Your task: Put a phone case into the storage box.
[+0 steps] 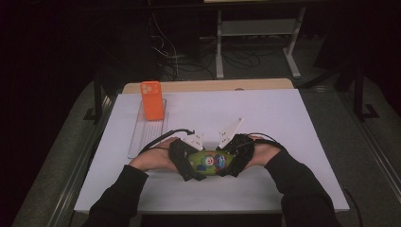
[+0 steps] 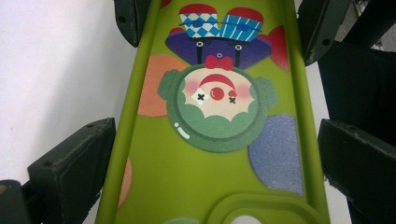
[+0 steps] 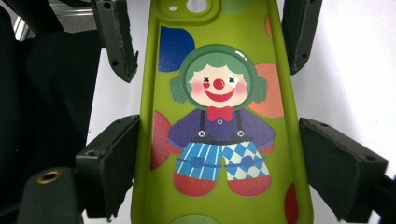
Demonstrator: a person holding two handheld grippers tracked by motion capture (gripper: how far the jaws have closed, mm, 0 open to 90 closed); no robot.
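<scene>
Both hands level, left gripper (image 1: 189, 163) and right gripper (image 1: 230, 161) fingers pinching the green case (image 1: 208, 162).

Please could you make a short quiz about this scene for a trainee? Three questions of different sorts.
1. True or false: the green clown case lies on the clear tray.
2. What rests on the tray? A: orange phone case; B: blue cup.
3. Whose fingers clamp the green clown case?
Key: 1 false; 2 A; 3 those of both the left gripper and the right gripper.
</scene>
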